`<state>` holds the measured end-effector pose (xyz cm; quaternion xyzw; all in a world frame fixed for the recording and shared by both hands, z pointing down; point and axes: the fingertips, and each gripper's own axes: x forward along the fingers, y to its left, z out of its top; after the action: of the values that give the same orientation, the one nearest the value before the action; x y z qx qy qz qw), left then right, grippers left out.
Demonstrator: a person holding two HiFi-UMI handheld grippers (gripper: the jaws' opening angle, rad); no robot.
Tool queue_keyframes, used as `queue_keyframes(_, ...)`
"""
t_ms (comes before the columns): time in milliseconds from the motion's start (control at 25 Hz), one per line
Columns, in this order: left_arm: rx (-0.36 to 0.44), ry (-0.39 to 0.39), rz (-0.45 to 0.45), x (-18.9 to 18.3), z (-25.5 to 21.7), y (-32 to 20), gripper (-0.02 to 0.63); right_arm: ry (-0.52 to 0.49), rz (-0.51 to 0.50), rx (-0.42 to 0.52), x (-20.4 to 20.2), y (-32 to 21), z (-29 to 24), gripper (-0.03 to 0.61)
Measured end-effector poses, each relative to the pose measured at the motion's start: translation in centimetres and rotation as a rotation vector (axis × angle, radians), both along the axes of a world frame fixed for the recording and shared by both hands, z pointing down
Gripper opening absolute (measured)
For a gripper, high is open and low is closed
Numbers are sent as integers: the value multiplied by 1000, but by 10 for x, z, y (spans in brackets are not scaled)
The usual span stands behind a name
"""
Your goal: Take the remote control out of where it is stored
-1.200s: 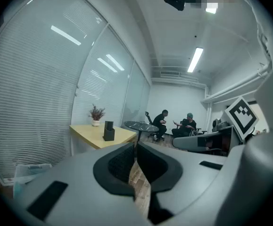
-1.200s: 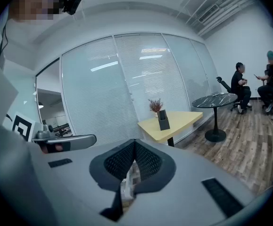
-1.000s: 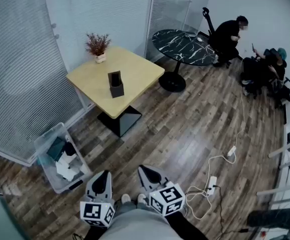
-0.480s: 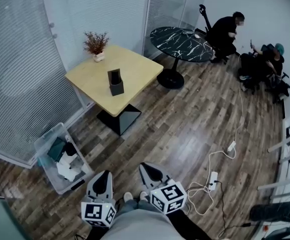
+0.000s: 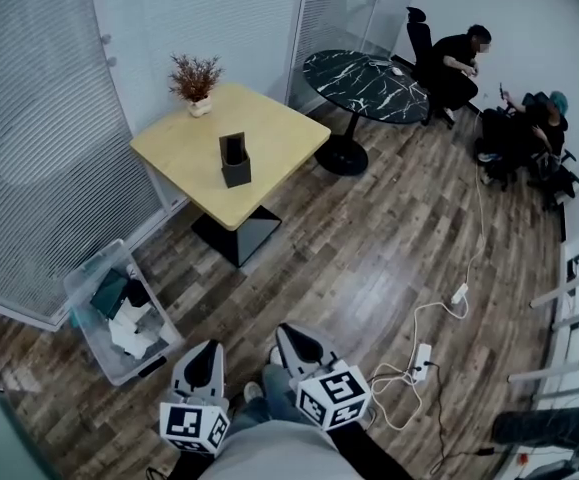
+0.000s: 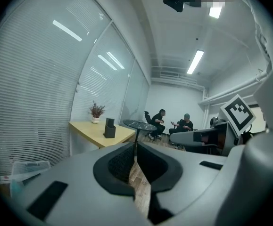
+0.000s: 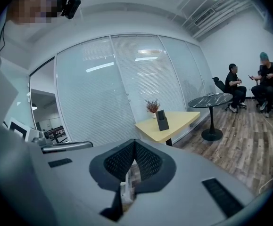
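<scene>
Slim dark remote control (image 5: 231, 149) standing upright in small black box-shaped holder (image 5: 236, 177), long axis vertical, top end sticking up, near the middle of square pale-yellow wooden table (image 5: 279, 138). Print on it too small to read. Left gripper (image 5: 201, 348) and right gripper (image 5: 287, 332) low by the body, well apart from the table, jaws of both pressed together, nothing between.
</scene>
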<state>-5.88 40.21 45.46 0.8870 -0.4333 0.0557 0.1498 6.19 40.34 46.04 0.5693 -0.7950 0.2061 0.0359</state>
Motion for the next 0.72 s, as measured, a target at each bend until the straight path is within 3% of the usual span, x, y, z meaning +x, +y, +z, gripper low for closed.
queue_keyframes(720, 21, -16, -72, 58, -5, -117, 23, 15, -108, 26, 56, -127, -5, 3)
